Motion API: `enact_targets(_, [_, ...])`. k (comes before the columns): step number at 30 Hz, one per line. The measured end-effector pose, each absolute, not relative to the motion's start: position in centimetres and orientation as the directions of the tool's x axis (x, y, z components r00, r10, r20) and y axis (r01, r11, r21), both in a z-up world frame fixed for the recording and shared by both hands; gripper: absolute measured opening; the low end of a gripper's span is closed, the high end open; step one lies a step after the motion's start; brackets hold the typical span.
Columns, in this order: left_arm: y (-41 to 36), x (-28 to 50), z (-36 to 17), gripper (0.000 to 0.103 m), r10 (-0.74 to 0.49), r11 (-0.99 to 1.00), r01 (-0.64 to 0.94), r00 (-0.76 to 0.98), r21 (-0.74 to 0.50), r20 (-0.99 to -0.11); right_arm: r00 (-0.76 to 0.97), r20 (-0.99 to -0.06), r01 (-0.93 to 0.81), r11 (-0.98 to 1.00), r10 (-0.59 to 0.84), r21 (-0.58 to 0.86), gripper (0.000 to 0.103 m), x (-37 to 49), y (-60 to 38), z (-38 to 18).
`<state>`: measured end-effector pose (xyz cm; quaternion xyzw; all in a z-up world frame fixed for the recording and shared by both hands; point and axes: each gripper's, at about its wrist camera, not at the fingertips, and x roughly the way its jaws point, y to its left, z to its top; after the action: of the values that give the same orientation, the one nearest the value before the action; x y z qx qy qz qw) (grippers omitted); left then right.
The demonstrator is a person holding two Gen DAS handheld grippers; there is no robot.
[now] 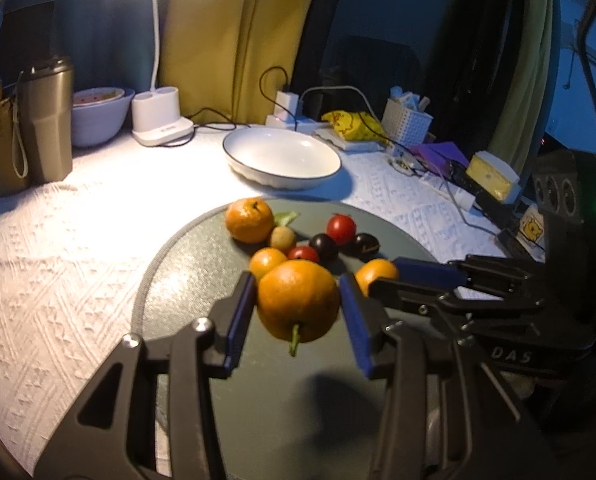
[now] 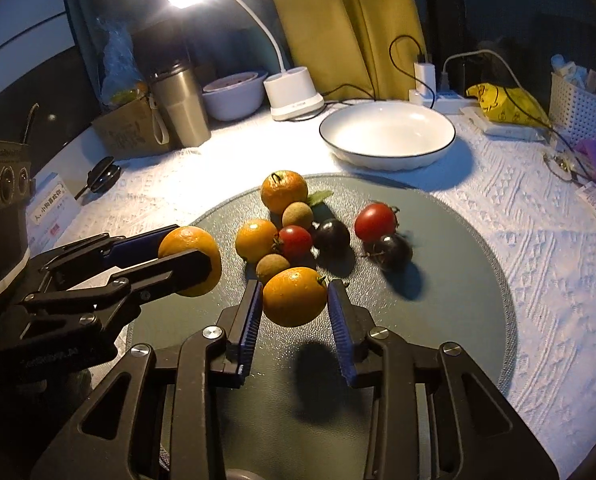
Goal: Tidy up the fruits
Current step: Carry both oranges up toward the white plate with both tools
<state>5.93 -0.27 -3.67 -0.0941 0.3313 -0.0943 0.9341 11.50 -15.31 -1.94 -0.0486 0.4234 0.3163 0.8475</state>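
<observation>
My left gripper (image 1: 297, 305) is shut on an orange (image 1: 298, 300) and holds it above the round grey mat (image 1: 185, 280), with a shadow below. My right gripper (image 2: 294, 298) is shut on another orange (image 2: 294, 296), also lifted off the mat (image 2: 458, 280). Each gripper shows in the other's view: the right one (image 1: 382, 276), the left one (image 2: 189, 260). On the mat lie another orange (image 2: 283, 192), a small orange (image 2: 256, 240), two red tomatoes (image 2: 376, 216), two dark plums (image 2: 332, 234) and two small brown fruits (image 2: 297, 216). An empty white bowl (image 2: 388, 134) stands behind the mat.
A white desk lamp base (image 2: 293, 94), a steel tumbler (image 2: 181, 108), a pale bowl (image 2: 233, 96) and a cardboard box (image 2: 131, 128) stand at the back left. A power strip with cables (image 2: 438, 96), a yellow bag (image 2: 502, 104) and a white basket (image 2: 574, 108) are at the back right.
</observation>
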Motion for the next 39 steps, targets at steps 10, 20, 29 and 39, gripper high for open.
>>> enact_targets(10, [0.5, 7.5, -1.9, 0.044, -0.223, 0.969, 0.118, 0.79, -0.215, -0.571, 0.502, -0.712, -0.578, 0.803, 0.492, 0.147, 0.035, 12.9, -15.6, 0.8])
enact_targets(20, [1.4, 11.1, -0.7, 0.044, -0.218, 0.972, 0.133, 0.812, -0.193, -0.542, 0.56, -0.682, -0.56, 0.821, 0.471, 0.108, 0.036, 17.1, -16.4, 2.3])
enact_targets(29, [1.7, 15.1, -0.1, 0.044, -0.234, 0.97, 0.158, 0.818, -0.185, -0.526, 0.583, -0.666, -0.555, 0.827, 0.465, 0.091, 0.036, 21.4, -16.1, 2.6])
enact_targets(39, [2.2, 20.2, -1.0, 0.044, -0.267, 0.962, 0.186, 0.789, -0.198, -0.553, 0.576, -0.677, -0.552, 0.829, 0.458, 0.091, 0.036, 25.9, -15.5, 1.3])
